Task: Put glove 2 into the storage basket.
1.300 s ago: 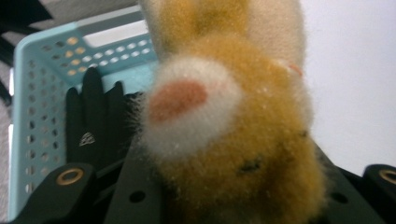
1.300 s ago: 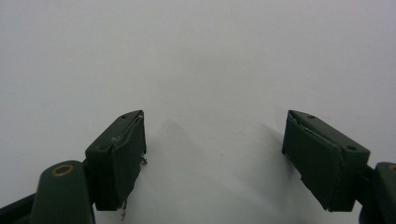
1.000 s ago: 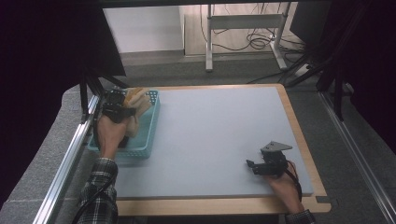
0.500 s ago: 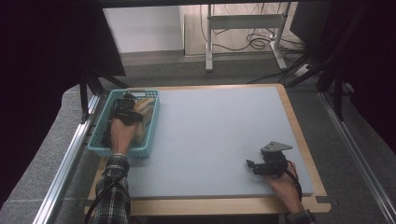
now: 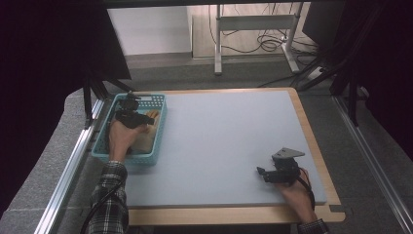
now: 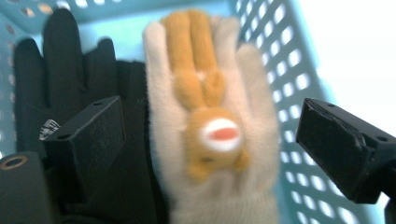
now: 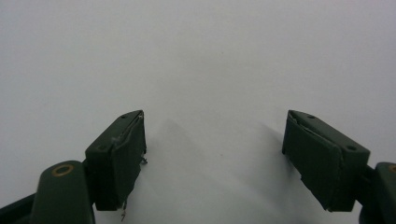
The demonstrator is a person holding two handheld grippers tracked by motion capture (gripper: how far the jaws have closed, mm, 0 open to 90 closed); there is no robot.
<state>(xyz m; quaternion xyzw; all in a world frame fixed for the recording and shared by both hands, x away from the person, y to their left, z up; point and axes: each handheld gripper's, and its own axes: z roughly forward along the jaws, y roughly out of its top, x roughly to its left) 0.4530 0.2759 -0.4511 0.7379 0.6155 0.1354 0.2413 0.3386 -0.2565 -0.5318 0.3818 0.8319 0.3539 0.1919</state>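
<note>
The pale grey table mat point(image 5: 224, 146) carries a turquoise perforated plastic basket point(image 5: 158, 109) at its nine o'clock edge. Inside lies a beige fuzzy glove with an orange plush animal point(image 6: 212, 135), beside a black glove point(image 6: 70, 84). The left gripper point(image 6: 210, 149) has just been opening; the beige glove lies between its parted jaws, seemingly unpressed. At five o'clock, the right gripper point(image 7: 212, 158) gapes wide.

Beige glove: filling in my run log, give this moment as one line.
left gripper: jaws just opened, over beige glove | glove: in teal basket beside black glove | right gripper: open, on mat
</note>
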